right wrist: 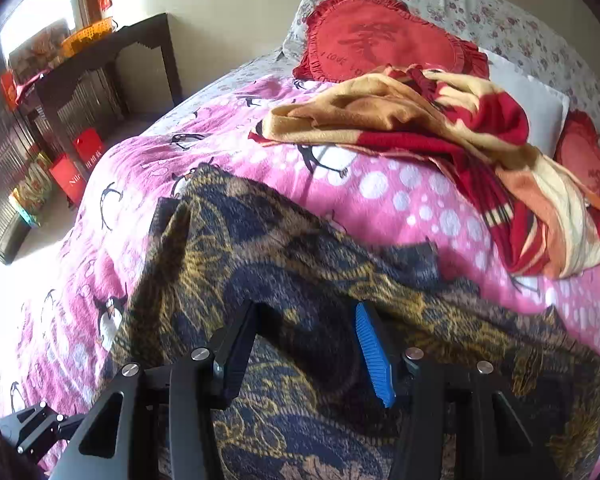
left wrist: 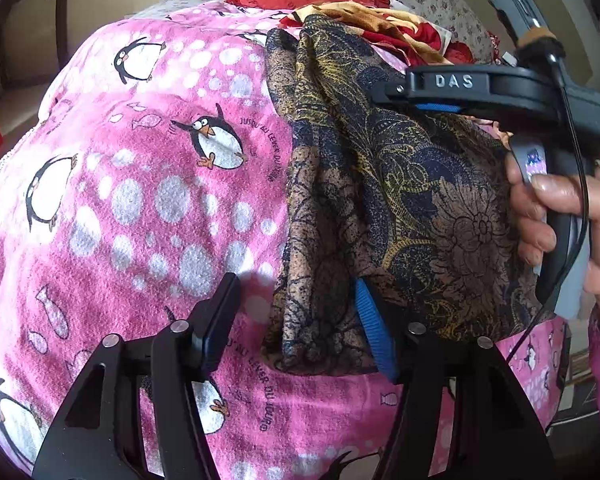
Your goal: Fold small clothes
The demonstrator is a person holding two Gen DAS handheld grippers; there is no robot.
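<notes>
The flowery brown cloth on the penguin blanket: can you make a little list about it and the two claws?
cloth: dark floral garment, bunched, lying on the pink penguin blanket
left claw: open, cloth edge between its fingers
right claw: open, over the cloth
behind: red and yellow blanket, red cushion
</notes>
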